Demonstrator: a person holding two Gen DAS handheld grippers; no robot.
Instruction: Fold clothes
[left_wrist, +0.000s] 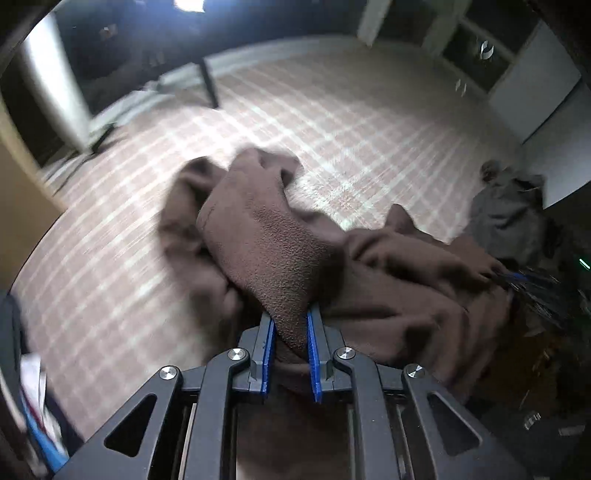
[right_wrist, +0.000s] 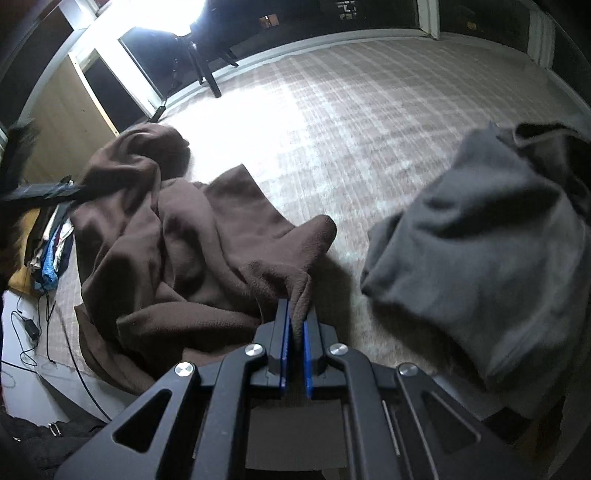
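Slippage worries me most: my left gripper (left_wrist: 290, 325) is clenched on a thick wad of the brown fleece garment (left_wrist: 280, 243), and my right gripper (right_wrist: 295, 314) pinches only a thin tip of the same cloth, which could pull free if I spread my hands apart too hard. I cannot tell which corners or hems I hold, since the fleece is bunched, so a lift might only twist it further instead of opening it flat. Both views are smeared with motion, and a fast swing could also drag the fleece into the grey garment (right_wrist: 480, 229) lying just beside it on the checked bed cover (right_wrist: 351, 110). Right now the brown fleece sits crumpled in heavy, soft folds on that cover, one flap raised toward each of my grippers, no tidy fold showing anywhere
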